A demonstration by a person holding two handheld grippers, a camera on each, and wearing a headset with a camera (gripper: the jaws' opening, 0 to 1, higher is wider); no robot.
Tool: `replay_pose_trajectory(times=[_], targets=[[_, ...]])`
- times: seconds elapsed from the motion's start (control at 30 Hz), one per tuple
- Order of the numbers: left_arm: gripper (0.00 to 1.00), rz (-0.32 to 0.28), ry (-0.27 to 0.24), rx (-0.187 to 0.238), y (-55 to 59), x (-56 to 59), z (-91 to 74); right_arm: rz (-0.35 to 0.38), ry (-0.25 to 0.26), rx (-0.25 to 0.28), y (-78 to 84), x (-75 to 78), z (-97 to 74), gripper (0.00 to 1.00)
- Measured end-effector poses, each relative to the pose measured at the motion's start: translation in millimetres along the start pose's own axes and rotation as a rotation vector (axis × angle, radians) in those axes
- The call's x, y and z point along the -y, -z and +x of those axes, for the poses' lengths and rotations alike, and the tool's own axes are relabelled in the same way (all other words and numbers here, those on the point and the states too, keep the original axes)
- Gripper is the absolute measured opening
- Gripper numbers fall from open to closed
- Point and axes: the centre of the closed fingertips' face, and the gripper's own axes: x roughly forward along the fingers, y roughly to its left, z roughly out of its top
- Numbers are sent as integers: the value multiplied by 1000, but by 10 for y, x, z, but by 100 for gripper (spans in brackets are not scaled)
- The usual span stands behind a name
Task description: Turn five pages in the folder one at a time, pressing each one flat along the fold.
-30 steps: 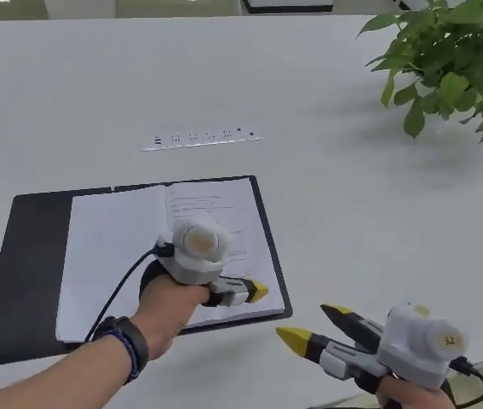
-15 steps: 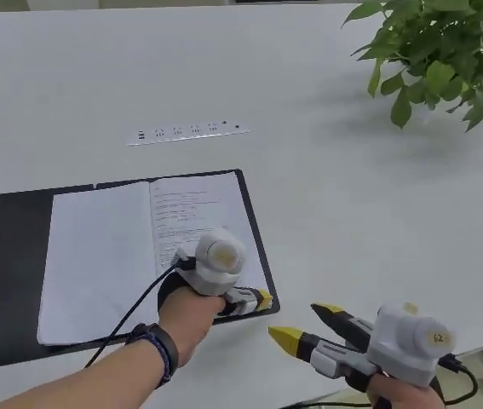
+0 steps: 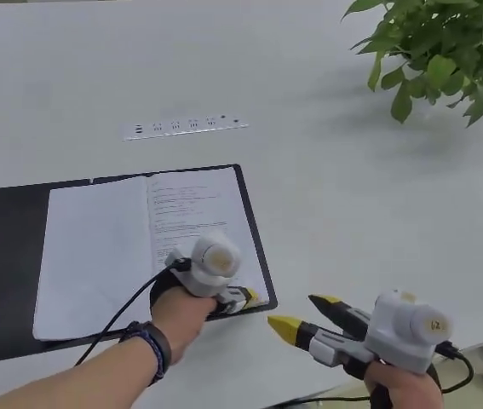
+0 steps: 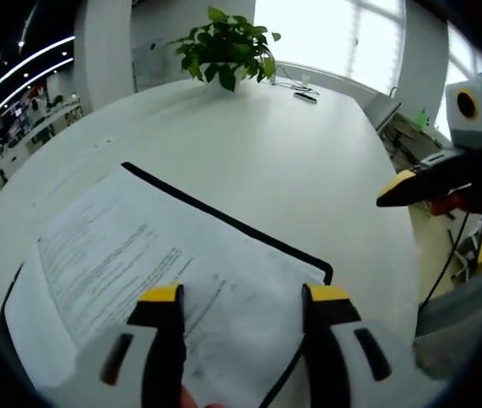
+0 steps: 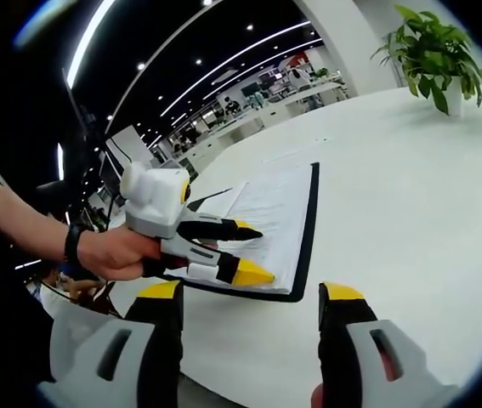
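Head view: folder (image 3: 7, 256) lies open and flat on the white counter (image 3: 352, 196), toward 8 o'clock of frame. Black cover shows past the paper on the left side. Blank leaf (image 3: 92, 256) on the left, printed leaf (image 3: 194, 213) with fine text on the right. At the folder's 5 o'clock corner, the left gripper (image 3: 250, 298) has its fingers spread over the printed leaf, gripping nothing; contact with the paper is unclear. Off the folder at its 4 o'clock, the right gripper (image 3: 302, 313) has its fingers apart and empty. Socket strip (image 3: 181, 126) at the folder's 12 o'clock; potted plant (image 3: 441, 43) at 1 o'clock of frame.

White table (image 3: 352, 213): open black folder (image 3: 7, 256), socket strip (image 3: 186, 126), leafy plant (image 3: 445, 43).
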Motion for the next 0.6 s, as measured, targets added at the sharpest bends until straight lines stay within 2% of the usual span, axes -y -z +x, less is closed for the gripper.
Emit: replay_pose_trajectory(times=[0.17, 0.2, 0.23, 0.3, 0.37, 0.43, 0.47, 0.5, 0.53, 0.6], targets=[[53, -11, -4, 1, 1, -13, -13, -1, -12, -7, -17, 4, 66, 62], [57, -123, 21, 30, -54, 51, -5, -1, -15, -6, -26, 1, 80, 62], [61, -154, 25, 44, -85, 64, -1, 0, -16, -5, -29, 1, 86, 62], [66, -126, 14, 38, -93, 81, 21, 0, -18, -4, -37, -2, 94, 62], [68, -73, -8, 30, -77, 110, 60, 0, -21, -3, -42, -9, 99, 62], [70, -77, -26, 31, -69, 139, 74, -4, -23, -6, -39, -9, 100, 62], [70, -58, -48, 27, -57, 121, 83, -7, -22, -11, -30, -2, 96, 62], [68, -16, -75, 16, -36, 83, 81, -8, -21, -14, -25, 5, 91, 62], [67, 4, -81, 10, -23, 81, 93, -9, -20, -15, -22, 12, 84, 61], [67, -22, -72, 22, -33, 97, 91, -5, -16, -15, -17, 31, 63, 61]])
